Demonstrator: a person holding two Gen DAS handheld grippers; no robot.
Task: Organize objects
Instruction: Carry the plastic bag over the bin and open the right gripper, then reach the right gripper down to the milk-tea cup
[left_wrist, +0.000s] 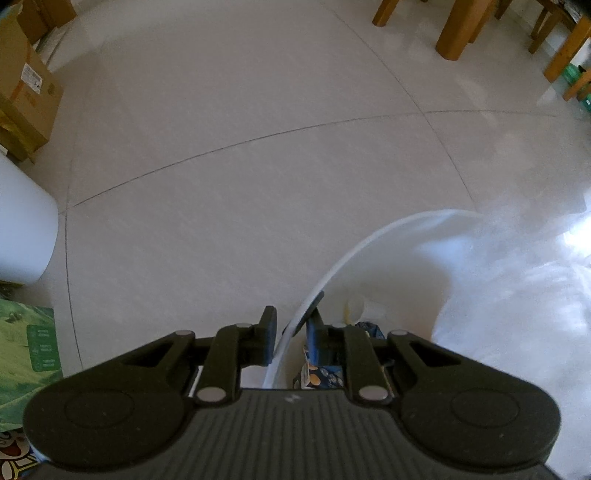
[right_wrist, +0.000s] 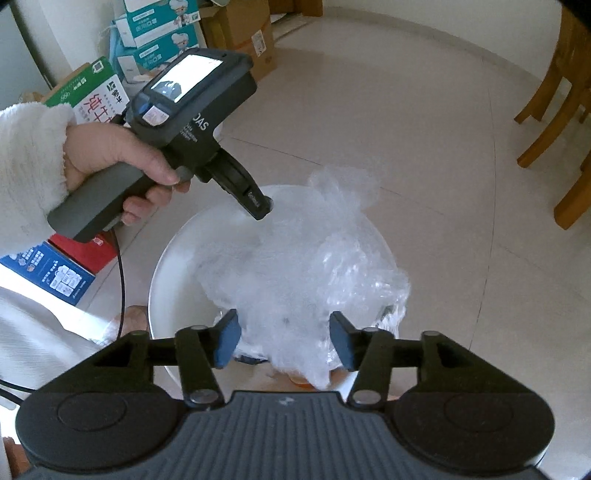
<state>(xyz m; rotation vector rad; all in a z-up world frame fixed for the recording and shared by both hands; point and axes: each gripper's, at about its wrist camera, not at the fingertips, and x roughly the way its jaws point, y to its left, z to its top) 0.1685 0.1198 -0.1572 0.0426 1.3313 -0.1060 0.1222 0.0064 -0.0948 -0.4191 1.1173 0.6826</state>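
Note:
A round white bin (right_wrist: 159, 280) stands on the tiled floor, with a crumpled clear plastic bag (right_wrist: 325, 251) bulging out of its top. My left gripper (left_wrist: 291, 325) is shut on the bin's thin white rim (left_wrist: 332, 269) at the far side; in the right wrist view a hand (right_wrist: 110, 155) holds it, its tip (right_wrist: 260, 206) down at the rim. My right gripper (right_wrist: 284, 339) hangs open over the near part of the bag, pads apart from the plastic on both sides. A blue snack packet (left_wrist: 321, 376) and a white cup (left_wrist: 364, 308) lie inside the bin.
Cardboard boxes (left_wrist: 26, 92), a white container (left_wrist: 22, 229) and a green carton (left_wrist: 26, 350) line the left side. Stacked cartons (right_wrist: 162, 33) and a blue box (right_wrist: 51, 273) stand beside the bin. Wooden chair legs (right_wrist: 554, 110) are to the right.

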